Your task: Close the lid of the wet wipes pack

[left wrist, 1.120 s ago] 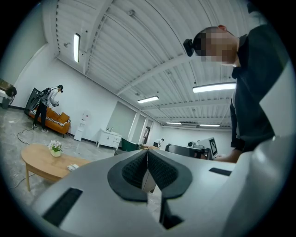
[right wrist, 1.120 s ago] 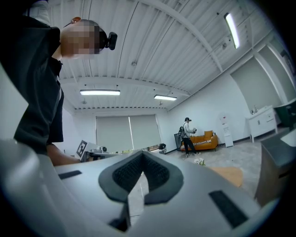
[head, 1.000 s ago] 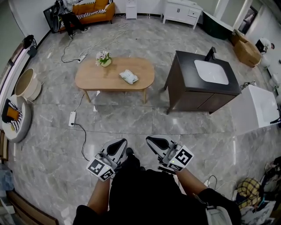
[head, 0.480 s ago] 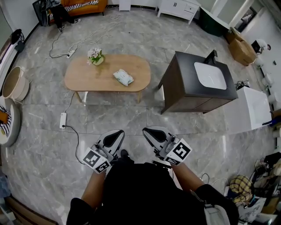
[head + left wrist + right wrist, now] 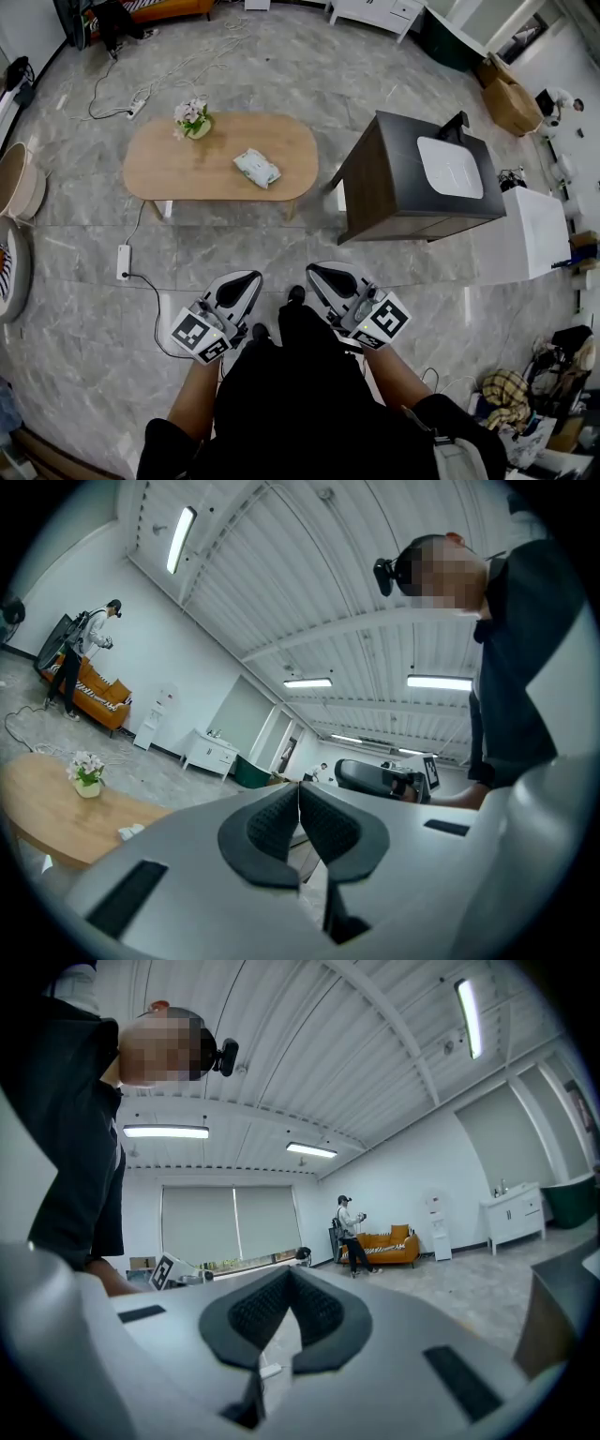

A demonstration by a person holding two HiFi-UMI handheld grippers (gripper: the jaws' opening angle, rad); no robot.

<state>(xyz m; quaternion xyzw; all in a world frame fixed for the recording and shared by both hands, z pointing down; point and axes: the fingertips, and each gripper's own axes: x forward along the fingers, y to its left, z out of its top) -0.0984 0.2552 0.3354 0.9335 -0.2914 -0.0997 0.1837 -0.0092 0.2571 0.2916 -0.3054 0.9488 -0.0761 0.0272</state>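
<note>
An oval wooden surface (image 5: 178, 164) stands on the marble floor (image 5: 244, 246); the wet wipes pack (image 5: 256, 168) lies diagonally (lid probably upward). The left tongs (image 5: 244, 280) and right tongs (image 5: 320, 273) are pressed together, empty.

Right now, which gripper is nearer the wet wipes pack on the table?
Left, slightly. The left gripper is almost straight back from the wet wipes pack on the wooden table; the right gripper sits off to its right. Both are far short of it.

pale green-white wet wipes pack (image 5: 256, 168) flat, askew, mid wooden table (image 5: 169, 173).
</note>
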